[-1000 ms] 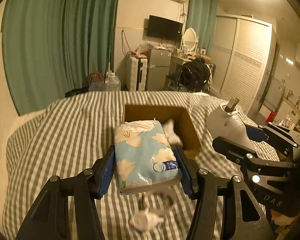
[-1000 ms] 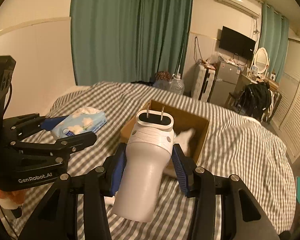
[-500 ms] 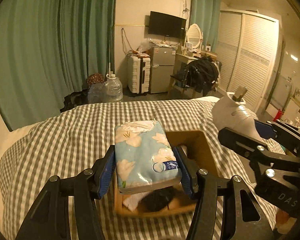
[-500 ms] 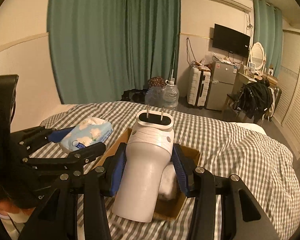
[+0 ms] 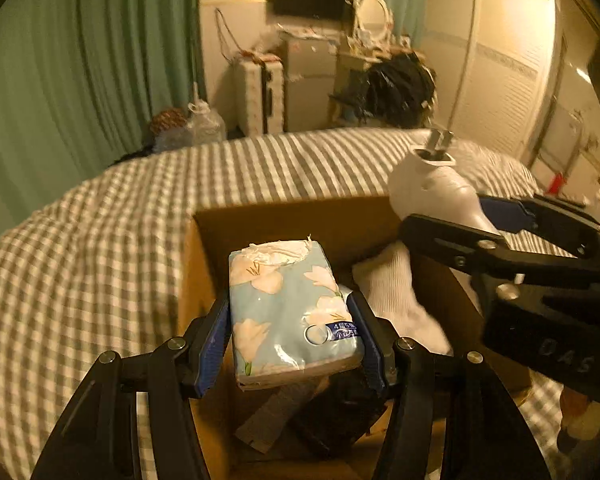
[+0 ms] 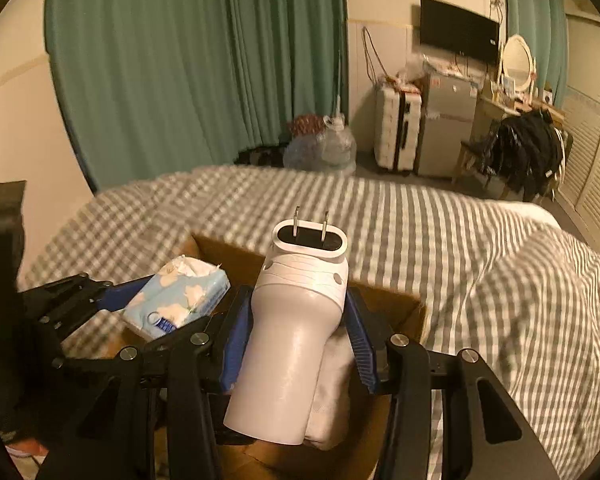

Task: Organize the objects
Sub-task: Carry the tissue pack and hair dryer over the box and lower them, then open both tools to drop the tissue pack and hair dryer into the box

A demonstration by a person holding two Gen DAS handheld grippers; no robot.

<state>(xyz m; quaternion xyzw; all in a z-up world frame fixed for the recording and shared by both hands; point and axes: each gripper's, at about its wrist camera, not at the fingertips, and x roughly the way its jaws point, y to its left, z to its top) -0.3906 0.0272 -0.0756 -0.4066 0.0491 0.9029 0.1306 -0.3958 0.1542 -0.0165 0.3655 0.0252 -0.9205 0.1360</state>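
My left gripper (image 5: 292, 320) is shut on a light blue tissue pack (image 5: 290, 312) with white flowers and holds it over the open cardboard box (image 5: 204, 264) on the bed. My right gripper (image 6: 296, 320) is shut on a white plug-in device (image 6: 296, 332) with two metal prongs, also over the box (image 6: 399, 304). The device (image 5: 431, 192) shows at the right of the left wrist view, the tissue pack (image 6: 176, 300) at the left of the right wrist view. A white cloth (image 5: 391, 296) and dark items (image 5: 339, 412) lie in the box.
The box sits on a bed with a grey and white checked cover (image 5: 80, 264). Beyond the bed are green curtains (image 6: 200, 60), a white suitcase (image 6: 395, 132), a small fridge (image 6: 447, 120), a chair with dark clothes (image 6: 527, 152) and a wardrobe (image 5: 495, 64).
Both grippers have moved forward and down over the box with their objects still held. The box now fills the lower middle of both views.
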